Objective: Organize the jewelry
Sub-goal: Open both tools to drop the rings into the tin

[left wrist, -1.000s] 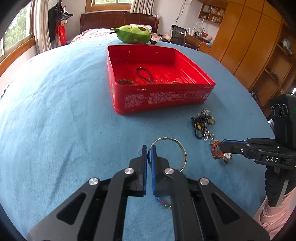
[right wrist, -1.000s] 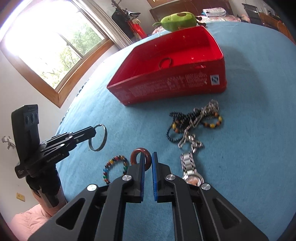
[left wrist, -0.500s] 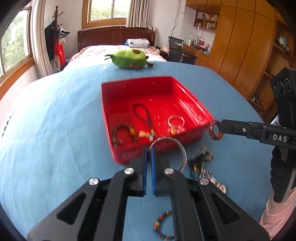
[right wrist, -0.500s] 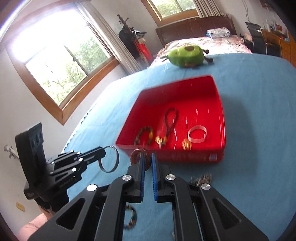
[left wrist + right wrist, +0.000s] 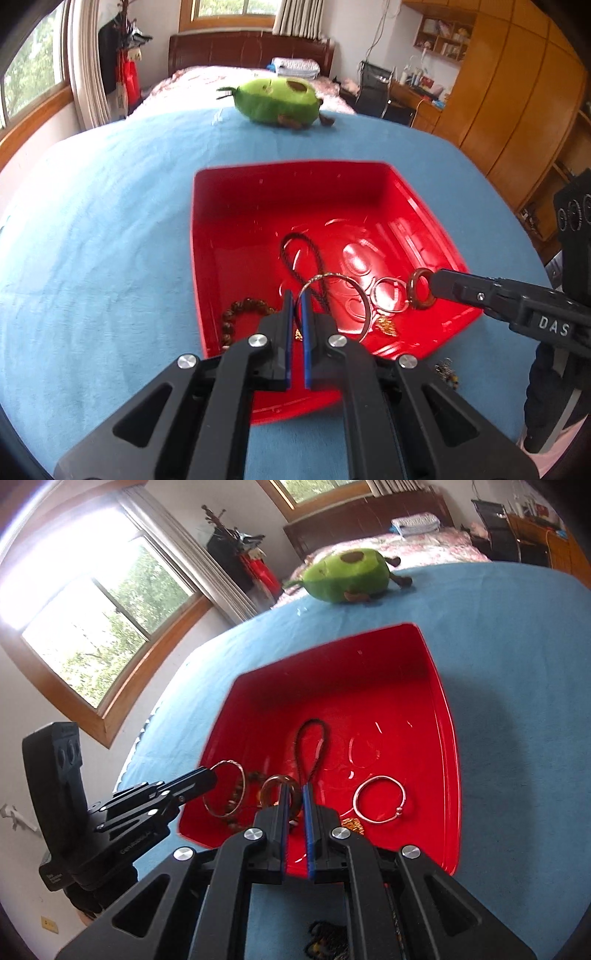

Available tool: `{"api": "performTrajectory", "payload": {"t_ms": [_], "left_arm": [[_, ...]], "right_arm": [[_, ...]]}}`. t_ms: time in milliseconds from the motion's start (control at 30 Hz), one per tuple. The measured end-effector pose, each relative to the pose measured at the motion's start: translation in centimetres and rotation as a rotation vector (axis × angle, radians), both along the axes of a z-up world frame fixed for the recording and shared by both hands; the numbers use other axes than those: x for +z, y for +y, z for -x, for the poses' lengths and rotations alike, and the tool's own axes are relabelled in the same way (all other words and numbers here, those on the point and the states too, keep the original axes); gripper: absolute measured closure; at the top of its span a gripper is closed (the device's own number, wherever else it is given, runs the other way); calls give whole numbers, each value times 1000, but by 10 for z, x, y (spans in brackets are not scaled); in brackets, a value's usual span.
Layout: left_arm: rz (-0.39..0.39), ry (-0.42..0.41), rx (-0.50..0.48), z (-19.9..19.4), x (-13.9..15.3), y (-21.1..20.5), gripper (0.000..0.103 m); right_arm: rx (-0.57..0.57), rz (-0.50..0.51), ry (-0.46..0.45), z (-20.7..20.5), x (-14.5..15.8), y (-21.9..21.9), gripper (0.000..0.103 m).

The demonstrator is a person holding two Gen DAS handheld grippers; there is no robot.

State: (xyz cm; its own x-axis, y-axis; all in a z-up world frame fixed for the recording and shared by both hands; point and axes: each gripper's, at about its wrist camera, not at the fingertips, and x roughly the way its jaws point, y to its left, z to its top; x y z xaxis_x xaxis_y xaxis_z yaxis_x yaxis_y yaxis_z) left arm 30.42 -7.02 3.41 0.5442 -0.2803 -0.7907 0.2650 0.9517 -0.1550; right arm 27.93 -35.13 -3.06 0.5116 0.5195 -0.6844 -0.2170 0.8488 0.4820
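Here the red tray (image 5: 207, 258) sits on the blue surface (image 5: 92, 240). Above it, the left tongs (image 5: 295, 295) pinch a thin, stiff, light silver bangle (image 5: 364, 299) by its rim; the right tongs (image 5: 293, 792) pinch a smaller, slick brown ring (image 5: 271, 783) edgewise.

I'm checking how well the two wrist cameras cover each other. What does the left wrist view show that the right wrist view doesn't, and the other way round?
Only the left wrist view: the wooden wardrobe and the right claw seen from the side, gripping the brown ring.

Only the right wrist view: the big window and the left claw from the side, gripping the silver bangle.

Both: the red box on the blue cloth, the black cord loop and a second bangle inside it, and the green plush behind.
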Motion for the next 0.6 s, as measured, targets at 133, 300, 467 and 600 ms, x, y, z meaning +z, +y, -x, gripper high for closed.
{"api": "performTrajectory", "payload": {"t_ms": [133, 300, 467, 600], "left_arm": [[-16, 37, 9, -10, -17, -1, 101], [-15, 57, 7, -16, -24, 3, 97], [15, 17, 18, -4, -4, 11, 97], [35, -100, 15, 33, 41, 19, 95]], "right_arm": [[-6, 17, 21, -9, -11, 1, 96], [-31, 61, 3, -11, -14, 2, 90], [-98, 134, -140, 9, 14, -6, 81], [-105, 89, -219, 35, 45, -18, 81]]}}
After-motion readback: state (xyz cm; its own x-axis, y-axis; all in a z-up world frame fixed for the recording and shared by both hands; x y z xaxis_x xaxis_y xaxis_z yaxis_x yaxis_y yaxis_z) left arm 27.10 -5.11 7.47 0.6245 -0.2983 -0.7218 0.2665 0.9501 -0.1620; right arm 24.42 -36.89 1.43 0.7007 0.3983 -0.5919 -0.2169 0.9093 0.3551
